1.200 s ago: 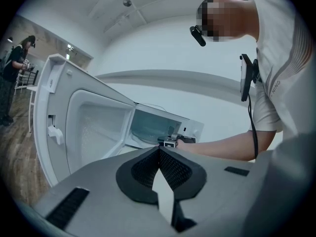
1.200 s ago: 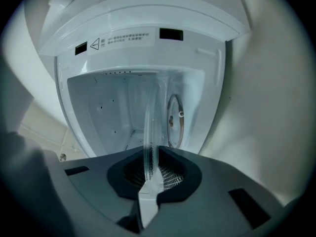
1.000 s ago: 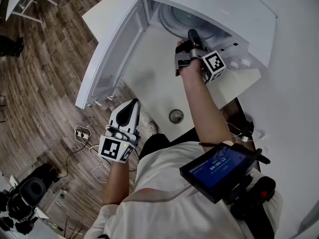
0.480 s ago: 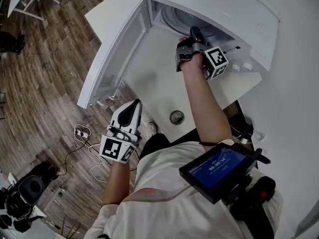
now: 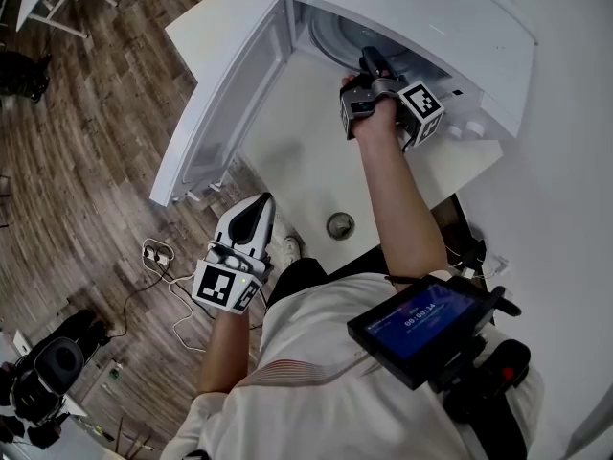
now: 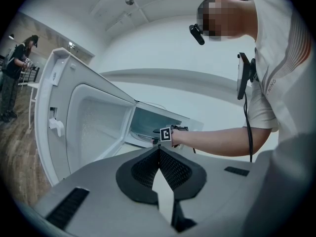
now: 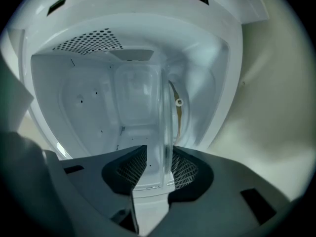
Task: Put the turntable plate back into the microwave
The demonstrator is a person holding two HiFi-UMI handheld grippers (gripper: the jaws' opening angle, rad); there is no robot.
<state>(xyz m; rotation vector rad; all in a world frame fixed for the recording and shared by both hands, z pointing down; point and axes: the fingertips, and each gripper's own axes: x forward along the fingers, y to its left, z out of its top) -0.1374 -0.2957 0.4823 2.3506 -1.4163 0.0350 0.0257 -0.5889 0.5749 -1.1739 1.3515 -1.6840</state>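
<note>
The white microwave [image 5: 431, 17] stands on a white table with its door [image 5: 220, 103] swung wide to the left. My right gripper [image 5: 369, 57] reaches into its mouth. Inside the cavity lies the clear glass turntable plate [image 5: 343, 34]. In the right gripper view the plate [image 7: 165, 127] shows edge-on between the jaws of the right gripper [image 7: 160, 162]. These jaws have just been opening: the rim lies close to one pad, with a gap at the other. My left gripper [image 5: 257, 199] hangs off the table's front edge. Its pads meet at the tips with nothing held [image 6: 159, 151].
The table [image 5: 306, 161] has a round metal grommet [image 5: 338, 224] near its front edge. Cables and a power strip [image 5: 158, 255] lie on the wooden floor below. A device with a blue screen [image 5: 421, 324] hangs at my chest. Another person [image 6: 15, 73] stands far off.
My right hand has edged slightly farther toward the microwave's mouth. The left gripper has stayed where it was.
</note>
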